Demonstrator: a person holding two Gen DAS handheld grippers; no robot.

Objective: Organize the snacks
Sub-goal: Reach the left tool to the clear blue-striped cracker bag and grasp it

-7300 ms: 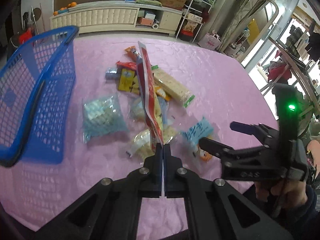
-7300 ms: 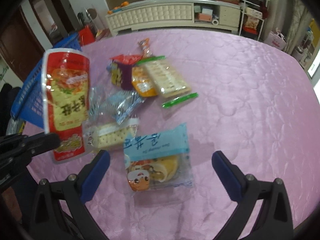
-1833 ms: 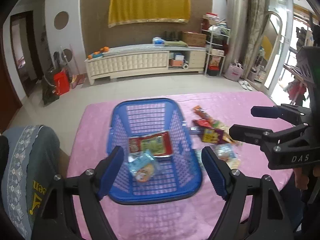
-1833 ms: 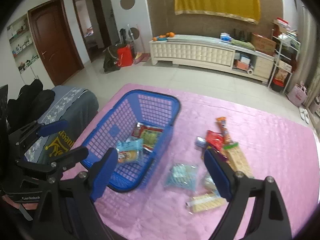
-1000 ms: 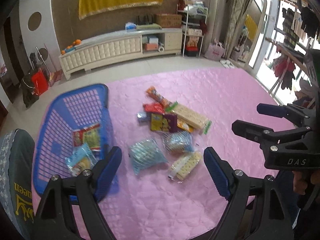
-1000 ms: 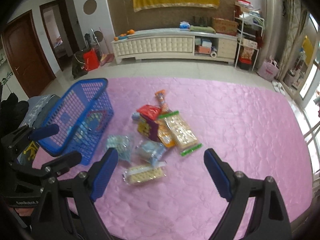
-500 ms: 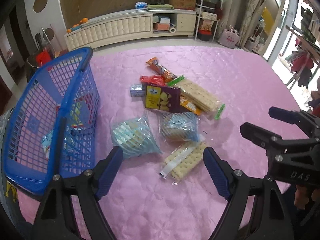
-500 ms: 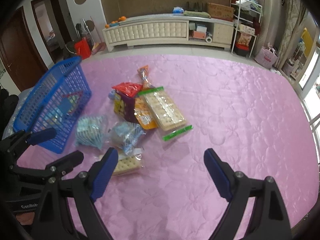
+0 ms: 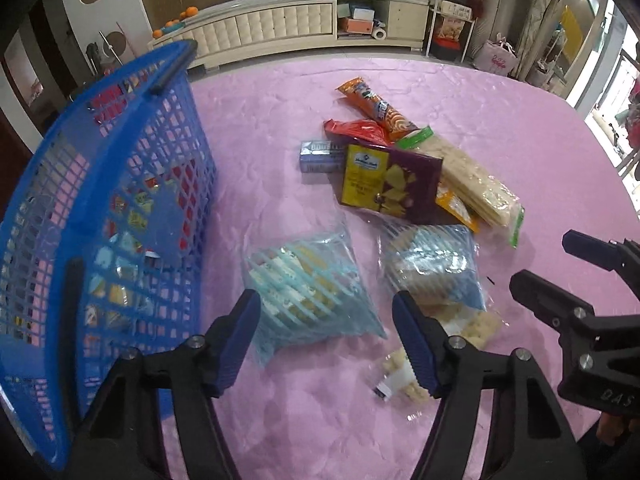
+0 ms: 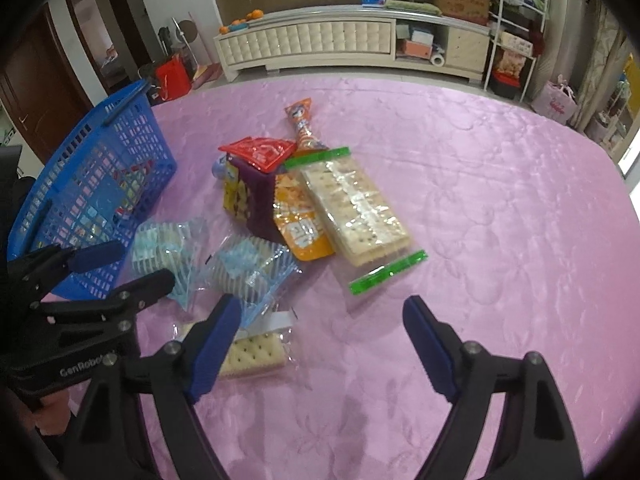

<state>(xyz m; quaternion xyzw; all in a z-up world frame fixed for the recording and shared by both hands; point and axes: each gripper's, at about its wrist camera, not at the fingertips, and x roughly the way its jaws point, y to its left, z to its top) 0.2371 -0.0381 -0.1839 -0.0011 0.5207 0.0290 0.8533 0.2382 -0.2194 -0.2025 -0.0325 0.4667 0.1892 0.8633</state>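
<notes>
The left gripper points down at the pink tablecloth with its blue-padded fingers parted. Its jaws have just been closing, yet nothing is pinched: the light blue striped snack bag lies flat on the cloth between and just beyond the two pads, which do not press on it. Just beyond the right-hand finger sits a second blue striped bag, and beside and beneath that finger lies a clear packet of crackers. To the outer side of the left-hand finger stands the blue basket, with a red packet and a light blue one showing through its mesh.

Farther ahead of the fingers, the remaining snacks sit in a loose heap: a purple and yellow pouch, a small grey-blue box touching its left edge, a red packet, an orange tube, and a long cracker pack with green ends.

The right gripper hangs over the cloth with its jaws released and wide, holding nothing; they have just been closing slightly. Only bare cloth lies between its fingers, while the cracker packet touches the inner side of its left-hand pad. The long cracker pack lies ahead of the gap.
</notes>
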